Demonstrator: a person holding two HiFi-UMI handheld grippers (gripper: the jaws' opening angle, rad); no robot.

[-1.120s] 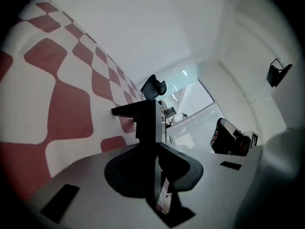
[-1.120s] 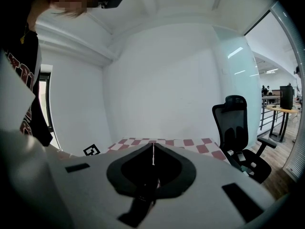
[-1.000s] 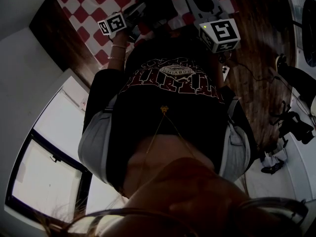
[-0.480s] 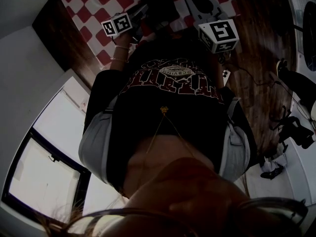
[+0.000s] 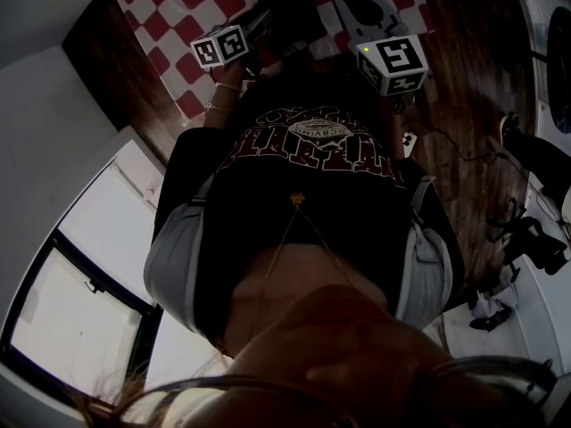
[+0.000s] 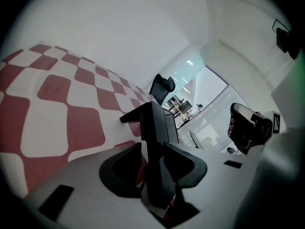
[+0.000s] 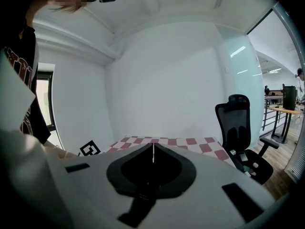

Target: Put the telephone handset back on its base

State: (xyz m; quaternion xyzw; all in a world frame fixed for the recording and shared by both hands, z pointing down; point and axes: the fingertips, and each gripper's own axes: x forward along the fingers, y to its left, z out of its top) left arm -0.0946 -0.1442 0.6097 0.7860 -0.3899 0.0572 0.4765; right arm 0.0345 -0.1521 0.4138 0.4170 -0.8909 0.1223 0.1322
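Your left gripper has just been opening its jaws, and they now stand released on either side of the handset. The handset runs straight out from between the jaws, with a sliver of the checked cloth showing between it and the left jaw, so nothing is pinching it. This looks like the let-go step. To do it well, hold that hand steady and then draw it straight back along the handset's own line, because a sideways or twisting exit would let a jaw catch the handset's flank and drag it askew. No view shows the base plainly, so check that the handset sits level in its cradle before you leave; whether it is fully seated I cannot tell. Your right gripper is clenched on nothing, its jaws meeting in a thin seam. It points out over the cloth and away from the work, and is best left idle. The handset is a black, narrow, flat-sided bar with hard edges, and at its far end a short dark piece juts off to the left beyond the jaw tips.
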